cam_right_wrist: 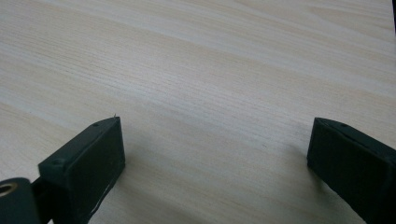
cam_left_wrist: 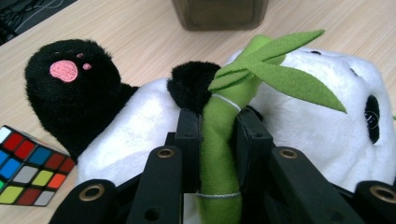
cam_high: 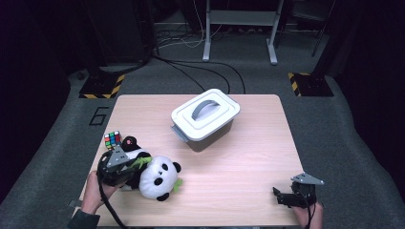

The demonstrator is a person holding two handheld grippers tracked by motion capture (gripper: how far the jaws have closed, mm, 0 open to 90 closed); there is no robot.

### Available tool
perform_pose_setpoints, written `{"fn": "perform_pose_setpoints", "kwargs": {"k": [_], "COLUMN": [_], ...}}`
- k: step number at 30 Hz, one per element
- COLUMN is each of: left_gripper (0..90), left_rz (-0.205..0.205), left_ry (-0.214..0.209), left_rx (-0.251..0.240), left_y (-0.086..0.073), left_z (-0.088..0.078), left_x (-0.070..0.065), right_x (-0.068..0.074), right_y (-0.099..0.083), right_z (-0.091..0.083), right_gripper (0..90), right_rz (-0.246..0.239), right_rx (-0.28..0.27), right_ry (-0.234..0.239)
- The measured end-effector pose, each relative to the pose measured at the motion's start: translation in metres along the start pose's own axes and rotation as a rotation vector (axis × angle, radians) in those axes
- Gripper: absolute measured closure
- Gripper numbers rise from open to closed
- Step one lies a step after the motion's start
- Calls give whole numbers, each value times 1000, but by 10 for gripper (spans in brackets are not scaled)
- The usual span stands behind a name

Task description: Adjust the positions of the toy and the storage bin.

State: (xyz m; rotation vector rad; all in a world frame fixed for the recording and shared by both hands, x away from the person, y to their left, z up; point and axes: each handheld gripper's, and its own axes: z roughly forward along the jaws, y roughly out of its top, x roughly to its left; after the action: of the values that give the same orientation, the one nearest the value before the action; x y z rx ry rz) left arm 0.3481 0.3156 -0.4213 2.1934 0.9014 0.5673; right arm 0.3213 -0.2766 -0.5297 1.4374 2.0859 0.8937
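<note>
A plush panda [cam_high: 155,176] lies on its back at the front left of the wooden table [cam_high: 239,167], holding a green bamboo stalk [cam_left_wrist: 219,140] with leaves. My left gripper [cam_high: 130,168] is shut on that stalk; in the left gripper view both black pads [cam_left_wrist: 189,135] press its sides, with the panda's white body [cam_left_wrist: 140,126] and black foot [cam_left_wrist: 70,93] behind. My right gripper [cam_high: 282,196] rests low at the front right corner, open, with bare wood between its jaws [cam_right_wrist: 215,154].
A colourful puzzle cube [cam_high: 112,139] sits just left of the panda, also seen as the cube [cam_left_wrist: 28,168] beside my left jaws. A grey bin with a white handled lid [cam_high: 205,117] stands at the table's middle back. Cables and stand legs lie on the floor beyond.
</note>
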Motion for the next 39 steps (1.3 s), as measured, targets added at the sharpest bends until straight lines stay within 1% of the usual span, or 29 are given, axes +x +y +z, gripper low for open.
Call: {"fn": "perform_pose_setpoints", "kwargs": {"k": [2, 3, 4, 5, 7, 9, 10, 11, 12, 13, 14, 15, 16, 17, 19, 20, 21, 23, 24, 26, 27, 29, 30, 32, 35, 38, 39], "left_gripper": [737, 737, 733, 728, 707, 651, 598, 525, 464, 397, 323, 218, 218, 149, 156, 138, 97, 54, 54, 16, 3, 0, 0, 0, 0, 0, 0], "left_rz": [-11, -19, -30, -44, -62, -53, -57, -71, -77, -90, -101, -108, -116, -124, -134, -140, -147, -167, -181, -193, -198, -212, -228, -235, -264, -284, -294], "left_ry": [-3, 4, 10, -1, -2, -1, 1, 10, 16, 28, 33, 41, 45, 52, 61, 71, 71, 87, 93, 111, 116, 129, 133, 134, 144, 161, 173], "left_rx": [7, 14, 1, -14, -25, -13, -20, -32, -27, -37, -45, -51, -55, -63, -67, -74, -74, -75, -81, -95, -92, -102, -106, -103, -96, -96, -94], "left_y": [-4, -7, -11, -12, -12, -10, -8, -7, -5, -4, -3, -2, -2, -2, -4, -6, -8, -13, -17, -24, -28, -35, -42, -49, -66, -78, -84], "left_z": [3, 6, 9, 9, 8, 7, 6, 5, 3, 0, -3, -6, -8, -12, -18, -21, -24, -28, -32, -37, -40, -44, -45, -46, -45, -43, -41], "left_x": [4, 4, 5, 7, 7, 6, 6, 5, 5, 4, 4, 3, 2, 1, -2, -3, -3, -5, -6, -8, -9, -11, -12, -12, -14, -14, -13], "right_x": [0, 0, 0, 0, 0, 0, 0, 0, 0, 0, 0, 0, 0, 0, 0, 0, 0, 0, 0, 0, 0, 0, 0, 0, 0, 0, 0], "right_y": [0, 0, 0, 0, 0, 0, 0, 0, 0, 0, 0, 0, 0, 0, 0, 0, 0, 0, 0, 0, 0, 0, 0, 0, 0, 0, 0], "right_z": [0, 0, 0, 0, 0, 0, 0, 0, 0, 0, 0, 0, 0, 0, 0, 0, 0, 0, 0, 0, 0, 0, 0, 0, 0, 0, 0], "right_gripper": [33, 33, 33, 33, 33, 33, 33, 33, 33, 33, 33, 33, 33, 33, 33, 33, 33, 33, 33, 33, 33, 33, 33, 33, 33, 33, 33], "right_rz": [0, 0, 0, 0, 0, 0, 0, 0, 0, 0, 0, 0, 0, 0, 0, 0, 0, 0, 0, 0, 0, 0, 0, 1, 1, 1, 1], "right_rx": [-1, -1, 0, -1, -1, 0, 0, 0, 0, 0, 0, 0, 0, 0, 0, 0, 0, 0, 0, 0, 0, 0, 0, 0, 0, 0, 0], "right_ry": [0, 0, 0, 0, 0, 0, 0, 0, 0, 0, 0, 0, 0, 0, 0, 0, 0, 0, 0, 0, 0, 0, 0, -2, -2, -2, -2]}}
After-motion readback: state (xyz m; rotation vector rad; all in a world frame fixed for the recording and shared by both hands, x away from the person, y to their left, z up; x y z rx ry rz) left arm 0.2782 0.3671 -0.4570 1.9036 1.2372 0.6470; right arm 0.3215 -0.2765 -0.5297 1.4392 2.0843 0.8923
